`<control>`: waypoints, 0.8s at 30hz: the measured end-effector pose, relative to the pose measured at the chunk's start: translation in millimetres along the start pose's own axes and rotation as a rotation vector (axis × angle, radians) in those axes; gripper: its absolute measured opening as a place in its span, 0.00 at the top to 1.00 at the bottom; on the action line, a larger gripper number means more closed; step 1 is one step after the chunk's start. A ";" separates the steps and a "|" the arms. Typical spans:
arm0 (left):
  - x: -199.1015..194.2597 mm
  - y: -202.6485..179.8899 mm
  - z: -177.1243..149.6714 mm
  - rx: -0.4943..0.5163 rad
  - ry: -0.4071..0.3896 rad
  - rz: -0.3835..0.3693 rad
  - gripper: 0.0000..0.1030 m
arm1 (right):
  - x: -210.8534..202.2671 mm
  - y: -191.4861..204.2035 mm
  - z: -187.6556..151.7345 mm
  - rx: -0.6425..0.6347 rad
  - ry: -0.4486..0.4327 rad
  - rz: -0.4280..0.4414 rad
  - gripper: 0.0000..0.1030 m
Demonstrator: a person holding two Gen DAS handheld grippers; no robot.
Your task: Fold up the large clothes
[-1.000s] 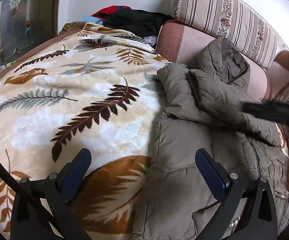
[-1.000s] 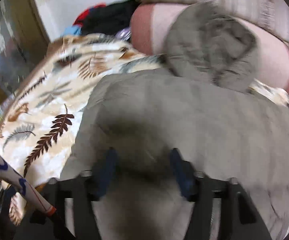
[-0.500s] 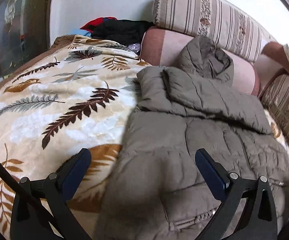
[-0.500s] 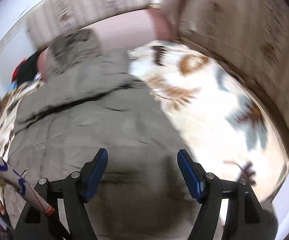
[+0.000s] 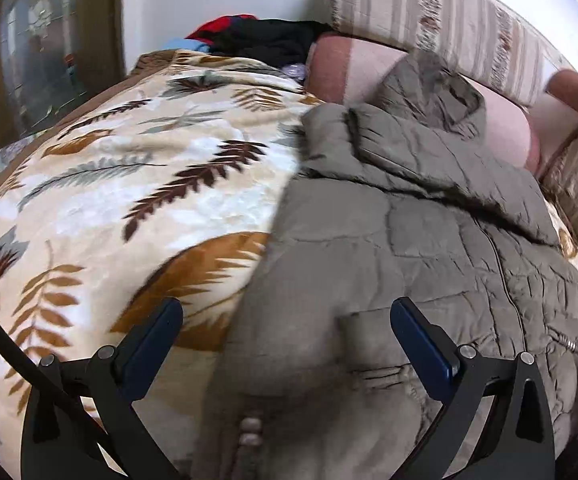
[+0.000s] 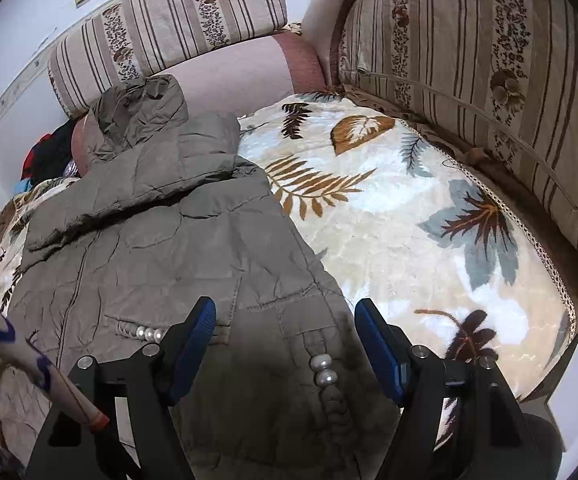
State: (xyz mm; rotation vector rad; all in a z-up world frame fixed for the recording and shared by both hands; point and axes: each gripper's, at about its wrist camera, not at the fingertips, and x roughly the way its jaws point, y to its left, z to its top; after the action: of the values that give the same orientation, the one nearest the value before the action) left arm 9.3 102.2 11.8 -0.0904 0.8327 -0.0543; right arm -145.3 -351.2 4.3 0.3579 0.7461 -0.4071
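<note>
Corner sofa with striped floral back cushions [image 6: 469, 64] and a pink bolster [image 6: 245, 76] along the back, seat covered by a cream fleece blanket [image 6: 389, 208] printed with brown and grey leaves. White wall [image 5: 217, 4] behind, dark wooden cabinet with a glass door [image 5: 45, 52] off to the left, heap of red and black clothes [image 5: 261, 34] in the corner

Each tool has a black angular frame with silver round screws at the joints and two blue-faced fingers: left tool [image 5: 287, 330], right tool [image 6: 285, 330]. A black cable [image 5: 5, 338] curves past the left tool's left side.
</note>
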 end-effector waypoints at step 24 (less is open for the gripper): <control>1.7 54.1 -1.6 -0.080 0.149 -0.005 0.00 | -4.9 51.4 15.1 -0.186 -0.003 -0.005 0.20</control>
State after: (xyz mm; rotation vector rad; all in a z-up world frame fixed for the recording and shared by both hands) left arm 10.0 155.7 3.9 -0.1651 0.9839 -0.0331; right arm -115.4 -312.6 26.7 0.1812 0.7751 -0.3396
